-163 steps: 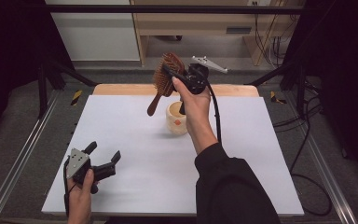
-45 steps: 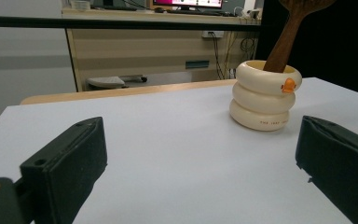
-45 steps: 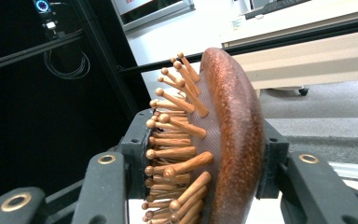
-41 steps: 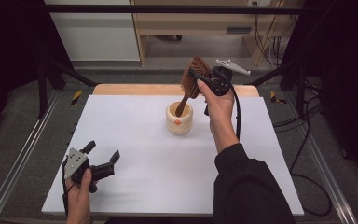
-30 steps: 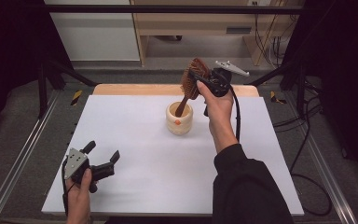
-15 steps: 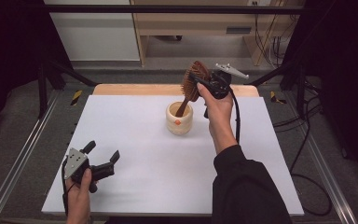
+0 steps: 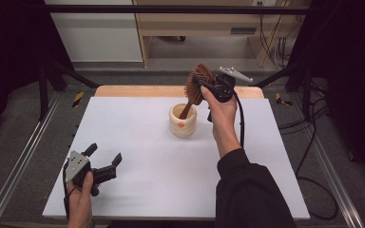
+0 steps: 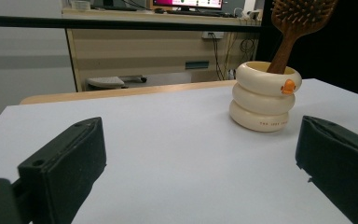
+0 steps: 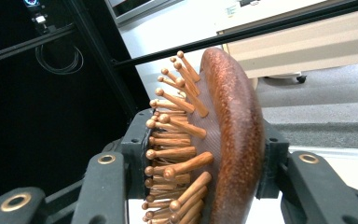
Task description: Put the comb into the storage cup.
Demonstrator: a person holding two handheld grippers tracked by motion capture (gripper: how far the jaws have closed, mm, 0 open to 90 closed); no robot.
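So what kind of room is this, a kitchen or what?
More likely a lab or workshop for recording tests. A white table stands inside a black metal frame, cables trail over the grey floor, and a computer screen sits on a desk behind.

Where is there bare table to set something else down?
Bare: the white table left of the cream holder, and the middle between the left gripper and the sleeve. Crowded: around the holder, where the right gripper clamps the hairbrush.

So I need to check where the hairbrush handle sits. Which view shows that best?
The left gripper view: the hairbrush handle drops inside the cream cup. The high view shows the brush leaning in the cup, head clamped by the right gripper. The right gripper view shows the bristled head, not the handle.
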